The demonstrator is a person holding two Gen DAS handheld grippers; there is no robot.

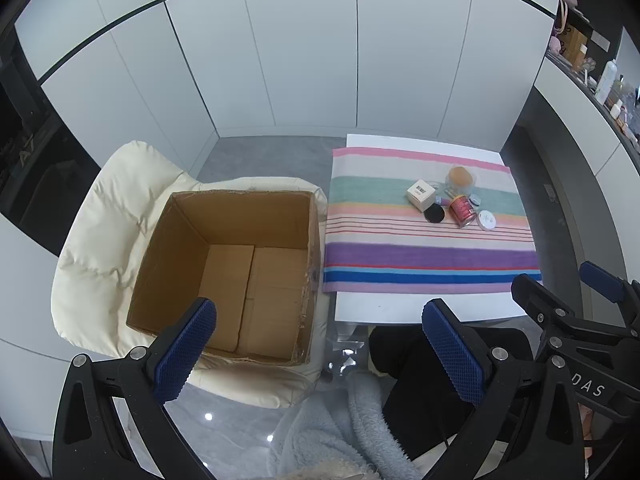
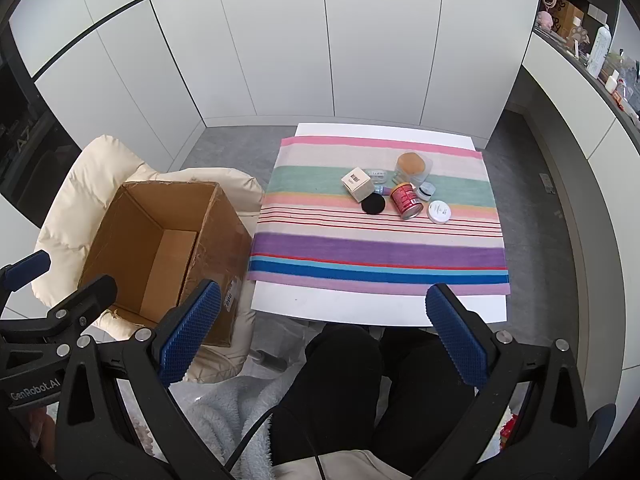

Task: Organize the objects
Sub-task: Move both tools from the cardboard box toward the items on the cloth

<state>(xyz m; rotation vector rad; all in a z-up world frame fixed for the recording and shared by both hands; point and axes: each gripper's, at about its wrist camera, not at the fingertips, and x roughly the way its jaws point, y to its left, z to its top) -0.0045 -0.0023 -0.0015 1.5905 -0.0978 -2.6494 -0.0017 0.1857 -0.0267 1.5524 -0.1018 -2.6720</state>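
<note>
A cluster of small items lies on a striped cloth [image 2: 376, 248] on a white table [image 2: 360, 304]: a cream cube box [image 2: 357, 184], a black round disc [image 2: 373, 204], a red can [image 2: 406, 201] on its side, a white round tin [image 2: 438, 212] and a clear jar with a brown lid [image 2: 412, 166]. The same cream box [image 1: 421, 195], red can [image 1: 463, 211] and white tin [image 1: 486, 220] appear in the left wrist view. An open, empty cardboard box [image 1: 236, 272] rests on a cream chair. My left gripper [image 1: 320, 354] and right gripper [image 2: 326, 332] are both open, held high and well short of the items.
The cream padded chair [image 1: 104, 232] stands left of the table. A person's dark-trousered legs [image 2: 352, 380] and a fluffy grey garment [image 2: 224, 408] are below the grippers. White cabinet doors [image 2: 320, 40] fill the back; a cluttered shelf [image 2: 592, 48] runs along the right.
</note>
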